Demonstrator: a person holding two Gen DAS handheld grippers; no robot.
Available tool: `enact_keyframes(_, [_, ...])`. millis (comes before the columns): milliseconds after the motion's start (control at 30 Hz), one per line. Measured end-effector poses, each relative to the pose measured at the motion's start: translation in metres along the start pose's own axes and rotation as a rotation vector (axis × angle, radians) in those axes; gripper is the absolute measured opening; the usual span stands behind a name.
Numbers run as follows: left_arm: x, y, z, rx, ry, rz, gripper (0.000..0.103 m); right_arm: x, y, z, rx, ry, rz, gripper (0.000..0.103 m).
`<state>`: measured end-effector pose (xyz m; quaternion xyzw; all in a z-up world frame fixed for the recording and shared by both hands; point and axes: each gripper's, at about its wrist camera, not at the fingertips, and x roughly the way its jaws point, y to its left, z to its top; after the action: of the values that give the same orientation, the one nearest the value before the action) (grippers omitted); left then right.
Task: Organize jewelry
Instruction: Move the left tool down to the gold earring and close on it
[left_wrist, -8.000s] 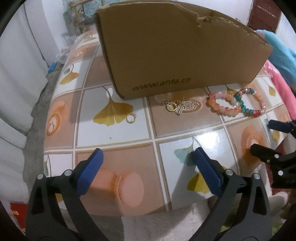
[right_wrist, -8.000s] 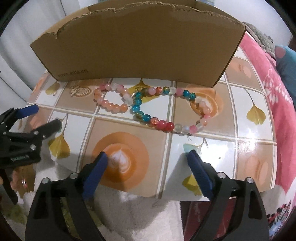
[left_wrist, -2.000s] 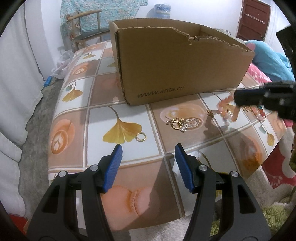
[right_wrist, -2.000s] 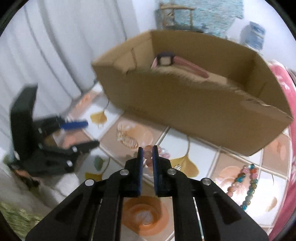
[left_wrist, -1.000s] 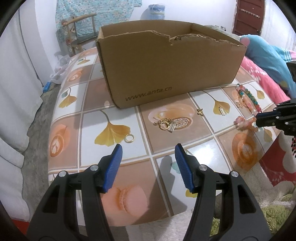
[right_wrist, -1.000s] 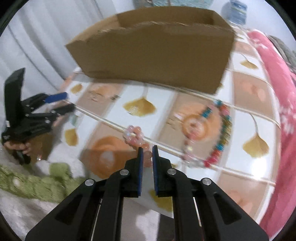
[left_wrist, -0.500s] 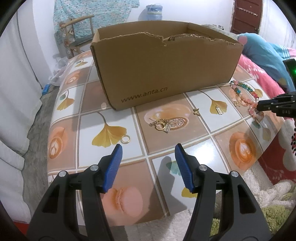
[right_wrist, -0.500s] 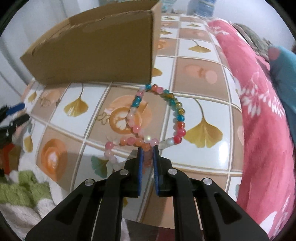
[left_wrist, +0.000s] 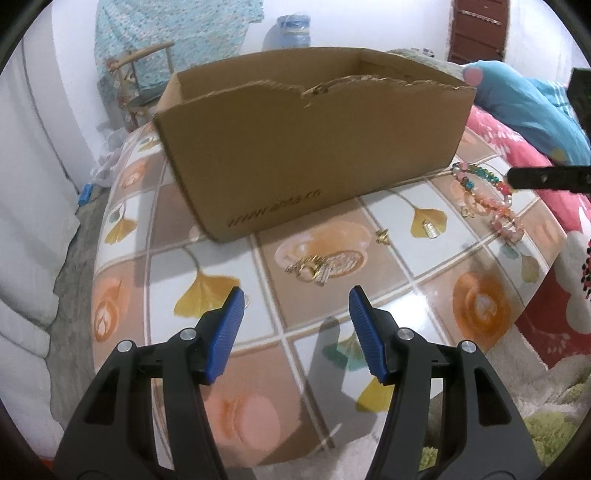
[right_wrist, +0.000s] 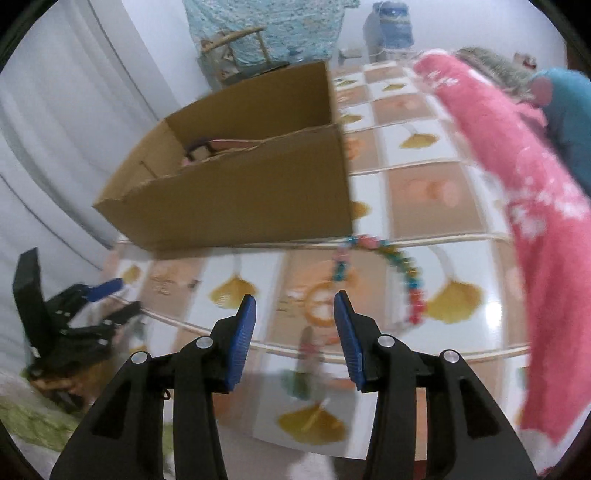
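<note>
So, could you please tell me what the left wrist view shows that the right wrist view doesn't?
Only the left wrist view shows the printed web address on the box front and a sharp gold jewelry cluster. Only the right wrist view looks inside the cardboard box, where a pink-strapped item lies. Both share the box, the tiled table and the multicolored bead bracelet.

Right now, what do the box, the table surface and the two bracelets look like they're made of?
The box: plain brown cardboard, matte, with a torn, ragged top edge. The table: probably a glossy vinyl or laminate cover printed with tiles, leaves and coffee cups; it shows bright glare. The pink bracelet and the multicoloured bracelet: round, shiny beads, glass or plastic; I cannot tell which.
</note>
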<state>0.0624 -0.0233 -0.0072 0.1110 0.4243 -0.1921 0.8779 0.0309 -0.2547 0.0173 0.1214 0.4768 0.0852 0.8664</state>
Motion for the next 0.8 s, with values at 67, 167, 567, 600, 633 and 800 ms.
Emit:
enact_keyframes(67, [0.001, -0.004, 0.003, 0.019, -0.008, -0.014, 0.052, 0.009, 0.008, -0.002, 0.002, 0.017, 0.031, 0.043])
enact_keyframes(167, [0.007, -0.013, 0.007, 0.067, 0.006, -0.029, 0.041, 0.018, 0.016, -0.005, 0.002, 0.039, 0.06, 0.043])
enact_keyframes(567, [0.026, -0.005, 0.01, 0.027, 0.082, -0.083, 0.019, 0.035, 0.021, -0.003, 0.019, 0.064, 0.106, 0.043])
enact_keyframes(600, [0.027, -0.004, 0.011, 0.028, 0.082, -0.083, 0.019, 0.036, 0.02, -0.003, 0.021, 0.065, 0.11, 0.043])
enact_keyframes(633, [0.028, -0.005, 0.012, 0.03, 0.082, -0.083, 0.019, 0.036, 0.02, -0.003, 0.021, 0.065, 0.112, 0.043])
enact_keyframes(800, [0.032, -0.005, 0.017, 0.043, 0.08, -0.082, 0.019, 0.038, 0.019, -0.002, 0.027, 0.066, 0.119, 0.043])
